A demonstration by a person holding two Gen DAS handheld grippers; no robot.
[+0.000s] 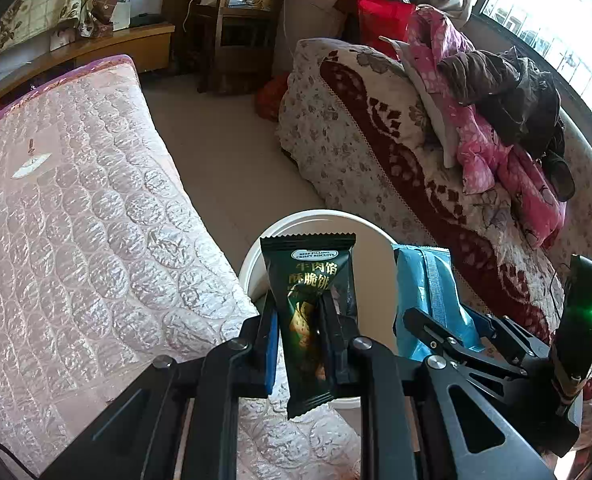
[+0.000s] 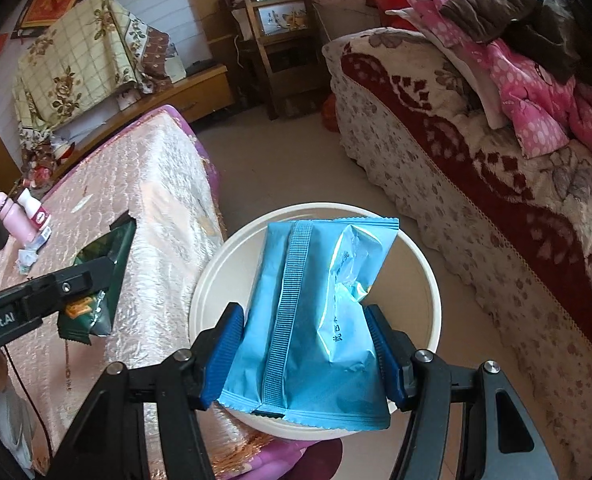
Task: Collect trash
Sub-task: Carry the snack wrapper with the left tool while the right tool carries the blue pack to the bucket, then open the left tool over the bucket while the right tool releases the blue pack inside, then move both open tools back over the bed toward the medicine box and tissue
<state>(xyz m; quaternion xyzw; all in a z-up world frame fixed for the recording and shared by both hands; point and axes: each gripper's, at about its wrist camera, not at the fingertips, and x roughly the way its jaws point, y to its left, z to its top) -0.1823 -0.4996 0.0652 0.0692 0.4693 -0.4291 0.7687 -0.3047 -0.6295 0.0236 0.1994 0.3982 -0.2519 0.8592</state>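
Observation:
My left gripper [image 1: 302, 320] is shut on a dark green biscuit wrapper [image 1: 310, 280], held upright over the near rim of a white round bin [image 1: 324, 220]. To its right in that view, my right gripper [image 1: 448, 328] holds a blue snack packet [image 1: 424, 280]. In the right wrist view my right gripper [image 2: 310, 344] is shut on the blue packet [image 2: 316, 320], its blue pads pressing both sides, right above the bin [image 2: 232, 248] opening. My left gripper [image 2: 84, 292] with the green wrapper [image 2: 112, 256] shows at the left, over the table edge.
A pink quilted table [image 1: 76, 220] lies left of the bin, with a pink bottle [image 2: 14, 216] and a small white bottle [image 2: 34, 208] on it. A floral sofa [image 1: 376, 128] piled with clothes [image 1: 496, 100] stands right. Tan floor [image 1: 224, 140] runs between them toward wooden shelves [image 1: 240, 20].

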